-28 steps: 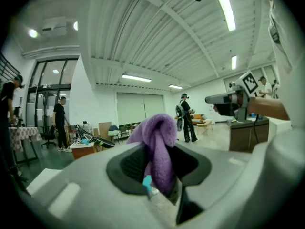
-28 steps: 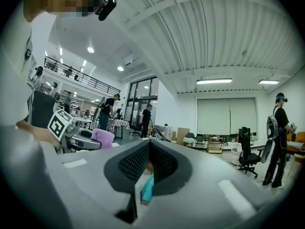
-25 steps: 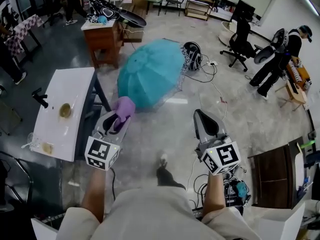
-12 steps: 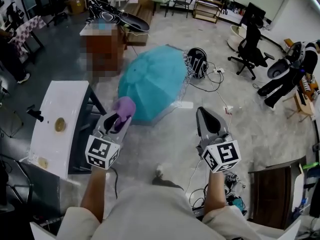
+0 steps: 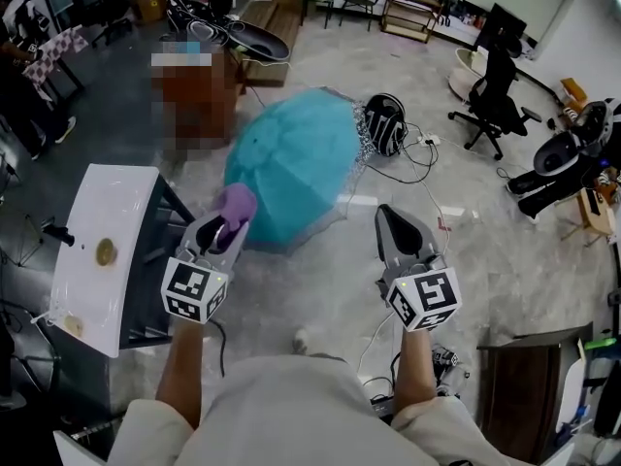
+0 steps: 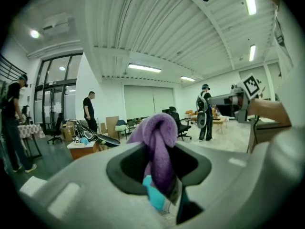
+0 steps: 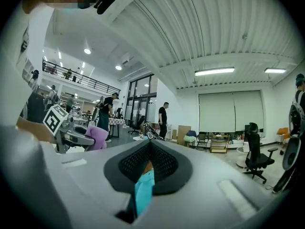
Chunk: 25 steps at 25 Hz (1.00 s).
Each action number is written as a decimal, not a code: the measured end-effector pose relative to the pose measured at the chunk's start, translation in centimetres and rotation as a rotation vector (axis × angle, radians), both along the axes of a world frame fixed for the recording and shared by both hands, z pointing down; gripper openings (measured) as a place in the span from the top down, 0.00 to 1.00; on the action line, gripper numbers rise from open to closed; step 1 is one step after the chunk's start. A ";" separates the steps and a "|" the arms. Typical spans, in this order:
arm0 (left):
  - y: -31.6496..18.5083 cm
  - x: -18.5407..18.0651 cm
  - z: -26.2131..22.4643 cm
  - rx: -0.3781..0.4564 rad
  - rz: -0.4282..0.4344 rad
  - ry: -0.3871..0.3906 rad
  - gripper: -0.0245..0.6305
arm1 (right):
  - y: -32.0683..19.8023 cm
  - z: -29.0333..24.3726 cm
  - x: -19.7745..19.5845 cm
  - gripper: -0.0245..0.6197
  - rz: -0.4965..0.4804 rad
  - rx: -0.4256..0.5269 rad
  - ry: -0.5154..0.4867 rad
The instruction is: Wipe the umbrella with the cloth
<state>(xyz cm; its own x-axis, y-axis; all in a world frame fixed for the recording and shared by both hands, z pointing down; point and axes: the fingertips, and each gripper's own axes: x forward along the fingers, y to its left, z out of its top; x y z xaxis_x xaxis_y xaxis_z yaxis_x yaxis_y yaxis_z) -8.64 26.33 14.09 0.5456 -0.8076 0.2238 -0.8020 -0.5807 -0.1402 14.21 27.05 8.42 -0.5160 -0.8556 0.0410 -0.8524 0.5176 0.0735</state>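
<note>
Your left gripper (image 6: 159,171) is clamped on the purple cloth (image 6: 158,143): its dark jaws pinch the lower part of the fabric, and the rest bunches up in a soft knot above them. From your head camera, that cloth (image 5: 238,205) pokes out past the tip of the left gripper (image 5: 224,233), held up in front of your body. Your right gripper (image 7: 149,149) has its ribbed jaws pressed together with nothing between them. In the head view the right gripper (image 5: 402,235) sits level with the left one, the two well apart. From the right gripper's camera you can see the left gripper (image 7: 71,133) off to the side with the cloth (image 7: 97,137) at its end. The umbrella (image 5: 291,163) lies open on the pale floor (image 5: 466,221) ahead of both grippers, teal canopy up, tilted on its rim, with a lacy trim along its right edge. The cloth overlaps the canopy's near edge in the head view, but no view shows whether they touch. To your left stands a white table (image 5: 116,212), just beside the umbrella's near side. A round black object (image 5: 386,122) with cables (image 5: 417,158) lies against the umbrella's far right edge, and a black office chair (image 5: 500,90) stands farther off to the right.
</note>
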 end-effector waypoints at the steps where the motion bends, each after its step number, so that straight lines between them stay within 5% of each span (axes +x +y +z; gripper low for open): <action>1: -0.8 0.1 0.0 0.000 -0.007 0.000 0.76 | -0.8 0.1 0.1 0.96 -0.006 -0.001 0.002; 12: -7.3 1.8 1.1 -0.014 -0.031 -0.002 0.76 | -7.5 1.5 1.4 0.96 0.007 -0.005 0.034; 25: -19.1 -1.2 4.2 -0.064 -0.017 0.013 0.76 | -17.1 4.3 0.8 0.96 0.105 -0.105 -0.007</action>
